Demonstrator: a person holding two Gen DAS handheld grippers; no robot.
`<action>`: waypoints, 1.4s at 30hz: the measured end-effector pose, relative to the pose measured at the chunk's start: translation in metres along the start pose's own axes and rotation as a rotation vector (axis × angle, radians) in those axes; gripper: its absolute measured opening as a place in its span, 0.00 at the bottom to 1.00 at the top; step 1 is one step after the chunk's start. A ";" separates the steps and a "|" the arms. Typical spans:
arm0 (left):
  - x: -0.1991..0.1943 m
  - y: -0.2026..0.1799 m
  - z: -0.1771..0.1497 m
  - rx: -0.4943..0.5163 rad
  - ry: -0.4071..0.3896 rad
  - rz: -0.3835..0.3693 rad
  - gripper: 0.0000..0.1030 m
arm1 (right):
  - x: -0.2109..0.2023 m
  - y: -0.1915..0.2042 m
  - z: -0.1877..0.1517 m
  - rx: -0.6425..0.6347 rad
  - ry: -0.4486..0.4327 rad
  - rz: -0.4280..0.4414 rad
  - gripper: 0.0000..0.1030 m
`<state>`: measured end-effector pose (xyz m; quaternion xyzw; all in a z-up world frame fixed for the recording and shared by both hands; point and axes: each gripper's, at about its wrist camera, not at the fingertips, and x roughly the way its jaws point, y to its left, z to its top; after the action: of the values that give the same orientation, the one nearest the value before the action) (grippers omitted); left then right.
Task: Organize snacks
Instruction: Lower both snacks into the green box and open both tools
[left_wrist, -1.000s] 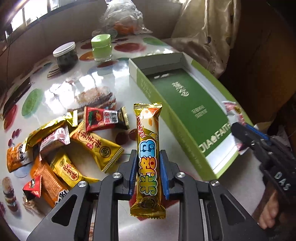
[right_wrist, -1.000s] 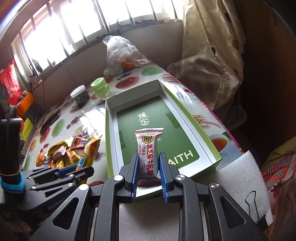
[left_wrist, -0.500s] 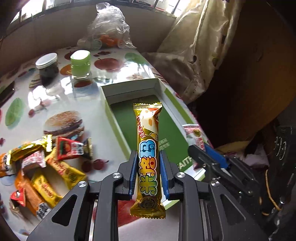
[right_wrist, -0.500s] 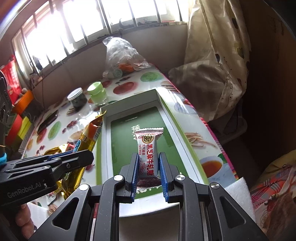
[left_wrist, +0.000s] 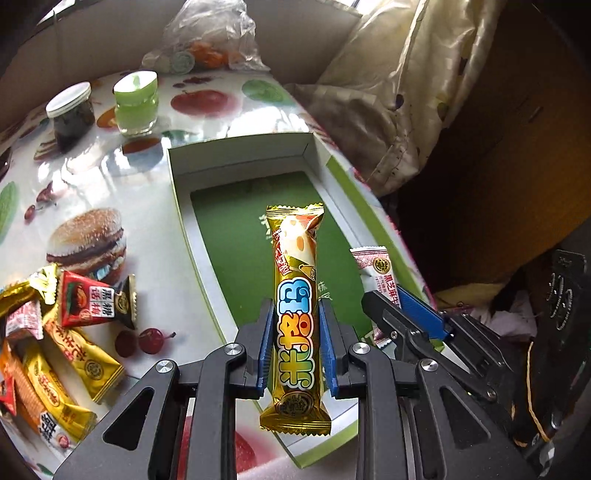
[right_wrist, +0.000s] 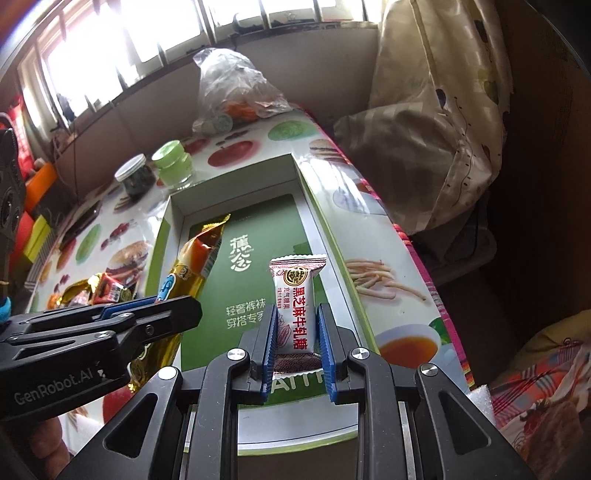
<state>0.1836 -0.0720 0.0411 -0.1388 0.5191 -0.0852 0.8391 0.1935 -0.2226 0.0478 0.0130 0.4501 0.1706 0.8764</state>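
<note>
While both jaws grip snacks, the left gripper (left_wrist: 297, 328) on the gold bar (left_wrist: 295, 314) and the right gripper (right_wrist: 297, 339) on the white candy (right_wrist: 295, 306), over the green box (right_wrist: 314, 229), the delivery step needs lowering, then release.

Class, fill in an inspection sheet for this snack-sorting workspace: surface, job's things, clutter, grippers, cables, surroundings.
Surface: glossy table printed with fruit and food pictures.
Job's things: open green box, nothing lying in it; pile of wrapped snacks beside it.
Clutter: dark jar, green jar, plastic bag.
Grippers: left gripper shut on gold snack bar; right gripper shut on white candy packet; both over the box.
Cables: thin yellow cord beside the right gripper.
Surroundings: window, patterned curtain.
</note>
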 end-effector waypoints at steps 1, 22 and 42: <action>0.002 0.000 0.000 -0.002 0.003 0.000 0.23 | 0.001 0.001 -0.001 -0.007 0.003 -0.005 0.20; 0.017 0.003 0.001 -0.006 0.024 -0.026 0.27 | 0.008 0.004 -0.006 -0.055 0.010 -0.056 0.24; -0.008 -0.001 -0.007 0.053 -0.049 0.004 0.45 | -0.011 0.005 -0.011 -0.026 -0.025 -0.070 0.38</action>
<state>0.1732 -0.0718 0.0452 -0.1176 0.4961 -0.0936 0.8552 0.1772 -0.2225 0.0507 -0.0121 0.4371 0.1456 0.8875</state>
